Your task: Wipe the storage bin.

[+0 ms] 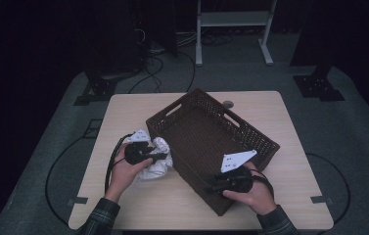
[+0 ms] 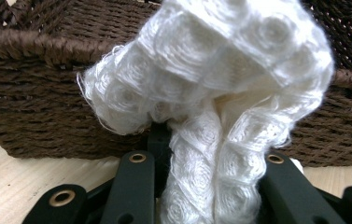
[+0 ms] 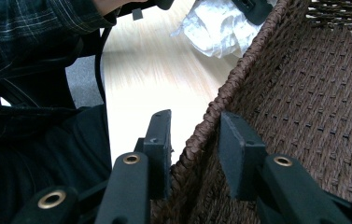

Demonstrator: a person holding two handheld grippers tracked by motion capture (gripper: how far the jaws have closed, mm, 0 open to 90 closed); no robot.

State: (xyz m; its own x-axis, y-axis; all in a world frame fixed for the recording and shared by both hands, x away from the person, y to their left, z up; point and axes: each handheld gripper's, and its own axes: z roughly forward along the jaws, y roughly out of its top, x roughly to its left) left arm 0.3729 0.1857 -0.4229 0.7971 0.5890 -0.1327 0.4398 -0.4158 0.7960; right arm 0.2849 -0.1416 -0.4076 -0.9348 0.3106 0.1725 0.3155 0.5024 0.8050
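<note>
Currently the left gripper (image 1: 158, 156) is clamping the white cloth (image 2: 211, 93) just beside the basket (image 1: 250, 134). The right gripper (image 3: 193, 135) is pinching the rim; lift the cloth clear before releasing.

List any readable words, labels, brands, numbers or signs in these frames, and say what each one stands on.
None can be read.
The dark brown woven basket bears no label or tag.
The white textured cloth, pinched in the left gripper, shows only a stitched round pattern, no lettering.
The pale wooden table carries no print.
The right gripper, its jaws astride the basket's rim, has plain black jaws with brass rivets.
</note>
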